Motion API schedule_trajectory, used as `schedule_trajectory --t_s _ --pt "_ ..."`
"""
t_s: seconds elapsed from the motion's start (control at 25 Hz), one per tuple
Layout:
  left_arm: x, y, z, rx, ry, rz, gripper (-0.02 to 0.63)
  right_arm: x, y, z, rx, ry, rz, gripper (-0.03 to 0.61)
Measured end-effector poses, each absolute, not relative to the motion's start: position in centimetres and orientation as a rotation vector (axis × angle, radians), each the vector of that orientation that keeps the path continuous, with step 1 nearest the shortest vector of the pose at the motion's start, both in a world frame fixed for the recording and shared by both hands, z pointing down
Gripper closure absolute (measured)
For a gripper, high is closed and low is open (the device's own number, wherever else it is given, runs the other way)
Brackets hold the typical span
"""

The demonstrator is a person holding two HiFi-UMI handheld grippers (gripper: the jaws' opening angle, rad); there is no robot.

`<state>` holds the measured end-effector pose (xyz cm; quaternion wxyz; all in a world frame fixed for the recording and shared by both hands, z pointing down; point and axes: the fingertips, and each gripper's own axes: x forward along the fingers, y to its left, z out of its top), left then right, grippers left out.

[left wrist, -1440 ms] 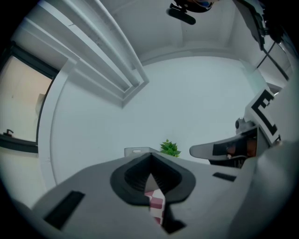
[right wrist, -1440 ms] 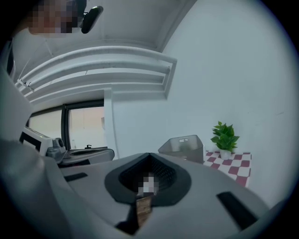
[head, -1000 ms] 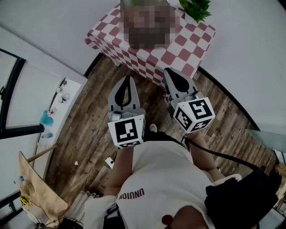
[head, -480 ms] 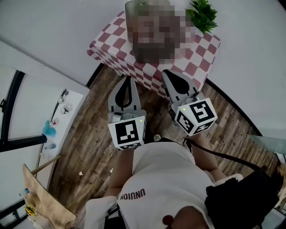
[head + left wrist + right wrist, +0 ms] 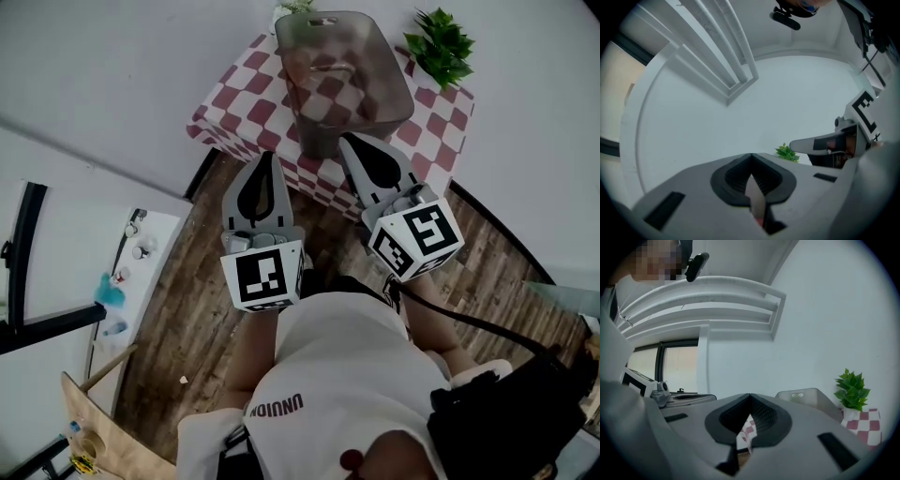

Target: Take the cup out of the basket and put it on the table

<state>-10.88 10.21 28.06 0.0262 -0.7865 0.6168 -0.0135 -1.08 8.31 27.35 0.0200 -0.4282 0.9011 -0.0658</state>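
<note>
Left gripper [image 5: 266,159] and right gripper [image 5: 348,142] are shown with jaws closed and empty. The basket [image 5: 375,66] is set on the checkered counter [image 5: 248,105], just ahead of the right jaws. No cup can be distinguished inside.

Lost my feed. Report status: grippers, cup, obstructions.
Left gripper and right gripper shut, empty. Basket on checkered table; cup not discernible inside. Nothing in the way; plant beside basket.

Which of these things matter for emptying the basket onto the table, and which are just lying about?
Job: basket, checked table, left gripper, right gripper; cup itself not clearly visible.
Lying about: potted plant, teal item on white shelf, wooden board.
</note>
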Motion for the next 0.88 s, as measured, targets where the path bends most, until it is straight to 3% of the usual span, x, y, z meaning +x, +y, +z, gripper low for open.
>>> schedule_trajectory --t_s 0.88 --pt "-10.3 -1.5 26.1 -2.398 1.996 0.006 0.603 -0.1 -4.5 25.2 -1.288 2.797 -0.198 0.561"
